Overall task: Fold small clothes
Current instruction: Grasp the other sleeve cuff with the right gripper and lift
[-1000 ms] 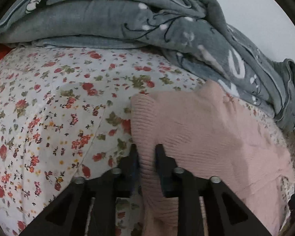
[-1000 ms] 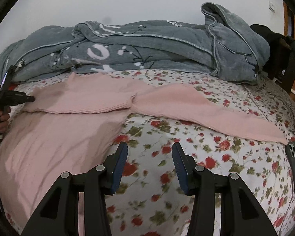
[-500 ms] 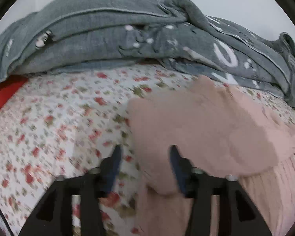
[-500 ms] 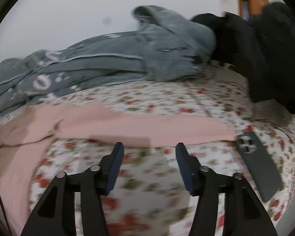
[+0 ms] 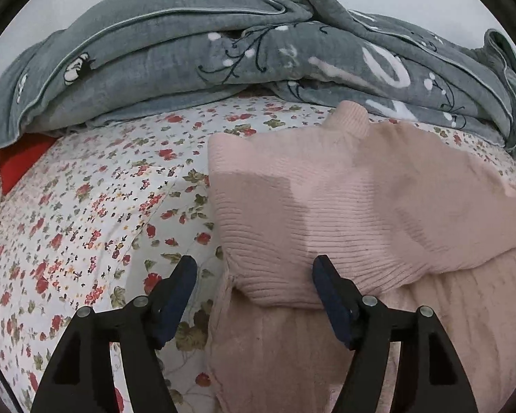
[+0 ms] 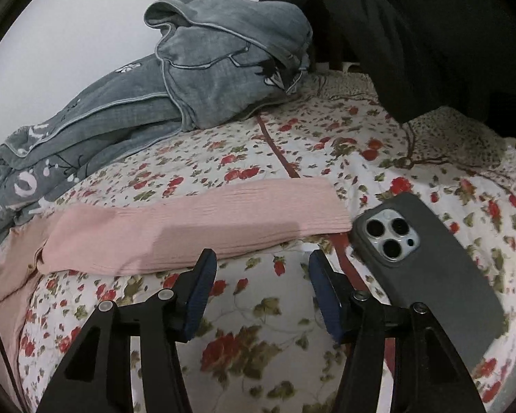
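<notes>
On the left side of the bed (image 5: 86,206), a floral sheet lies bare, with a red item (image 5: 20,158) tucked under the grey blanket (image 5: 196,55) heaped along the far edge. The left gripper (image 5: 254,268) hangs over the sheet with its jaws opening; the folded sleeve end of the pink sweater (image 5: 344,199) lies between them, and neither pad presses on it. That sleeve is laid across the sweater's body, its collar pointing toward the blanket. Further right, the sweater's other sleeve (image 6: 196,227) stretches flat across the sheet toward the bed's right edge. The right gripper (image 6: 261,265) hovers just before the sleeve's cuff, jaws apart, holding nothing. A grey phone (image 6: 426,261) lies camera-side up just beside the cuff, and dark clothing (image 6: 412,34) hangs at the far right corner.
</notes>
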Available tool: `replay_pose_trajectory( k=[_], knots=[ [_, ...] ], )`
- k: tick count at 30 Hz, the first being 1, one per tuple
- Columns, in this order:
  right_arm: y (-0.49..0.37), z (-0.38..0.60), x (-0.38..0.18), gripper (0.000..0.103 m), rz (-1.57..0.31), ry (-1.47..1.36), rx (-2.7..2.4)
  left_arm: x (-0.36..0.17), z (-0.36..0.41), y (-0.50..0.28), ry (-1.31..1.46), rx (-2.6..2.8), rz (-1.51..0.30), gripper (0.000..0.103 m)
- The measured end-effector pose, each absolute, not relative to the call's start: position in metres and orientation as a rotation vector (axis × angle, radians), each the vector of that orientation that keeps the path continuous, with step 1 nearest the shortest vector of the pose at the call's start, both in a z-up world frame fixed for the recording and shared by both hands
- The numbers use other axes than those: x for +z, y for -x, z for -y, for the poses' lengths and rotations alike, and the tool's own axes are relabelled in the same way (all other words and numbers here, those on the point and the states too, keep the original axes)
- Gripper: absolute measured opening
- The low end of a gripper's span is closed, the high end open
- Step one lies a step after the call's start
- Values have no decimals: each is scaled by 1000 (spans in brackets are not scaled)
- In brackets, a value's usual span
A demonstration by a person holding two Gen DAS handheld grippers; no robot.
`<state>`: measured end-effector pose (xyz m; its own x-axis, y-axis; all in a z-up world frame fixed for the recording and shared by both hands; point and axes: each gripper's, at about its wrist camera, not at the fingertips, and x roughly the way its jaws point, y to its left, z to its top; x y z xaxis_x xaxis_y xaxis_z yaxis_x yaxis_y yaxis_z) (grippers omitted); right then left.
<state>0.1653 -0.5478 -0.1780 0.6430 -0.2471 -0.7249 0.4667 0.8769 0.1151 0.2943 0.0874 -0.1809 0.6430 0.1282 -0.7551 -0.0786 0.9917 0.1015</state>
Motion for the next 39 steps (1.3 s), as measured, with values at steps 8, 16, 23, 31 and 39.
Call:
replay_pose_trajectory(
  k=[8, 16, 23, 31, 39],
  knots=[
    [-188, 565, -181, 42, -779, -352, -409, -185, -93, -297, -32, 130, -877, 79],
    [-195, 546, -158, 6, -708, -197, -483, -185, -101, -298, 30, 104, -884, 81],
    [-210, 490, -95, 6, -597, -87, -452, -174, -122, -290, 113, 60, -858, 81],
    [-241, 361, -23, 5, -456, 27, -273, -155, -179, -266, 101, 137, -809, 81],
    [-286, 176, -30, 5, -450, 53, 71, -147, -230, -236, 167, 156, -804, 81]
  ],
)
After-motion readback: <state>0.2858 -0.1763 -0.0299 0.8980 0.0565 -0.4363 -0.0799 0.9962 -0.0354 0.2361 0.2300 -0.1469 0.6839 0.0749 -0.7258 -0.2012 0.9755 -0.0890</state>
